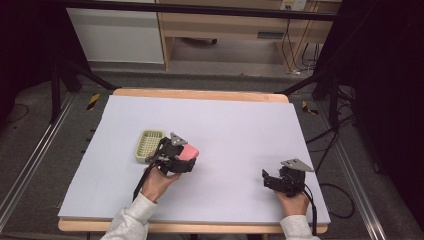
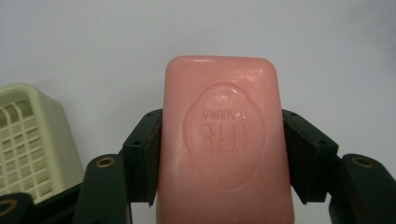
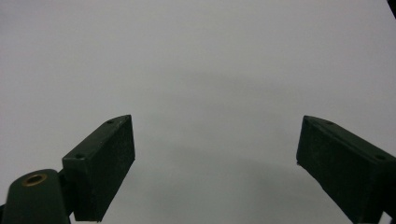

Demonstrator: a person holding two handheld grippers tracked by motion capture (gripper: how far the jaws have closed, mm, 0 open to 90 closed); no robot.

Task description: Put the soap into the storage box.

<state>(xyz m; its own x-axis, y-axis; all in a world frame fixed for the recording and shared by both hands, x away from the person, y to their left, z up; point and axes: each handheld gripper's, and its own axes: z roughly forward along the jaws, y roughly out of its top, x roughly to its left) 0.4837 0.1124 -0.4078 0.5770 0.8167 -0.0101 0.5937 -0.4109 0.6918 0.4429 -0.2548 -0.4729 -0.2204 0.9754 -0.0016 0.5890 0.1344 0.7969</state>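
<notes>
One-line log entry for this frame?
left gripper: shut on pink soap bar | pale green slotted plastic soap dish: empty, beside it on table | right gripper: open, idle over white table sheet

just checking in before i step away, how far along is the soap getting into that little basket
Done: the left claw has the pink soap clamped between its jaws by the long sides. In hand: it holds the soap right beside the pale green basket, not over it. Left: move the soap above the basket, which looks empty in the slice that shows, and let go. The right claw waits open, apart, over bare table.
</notes>
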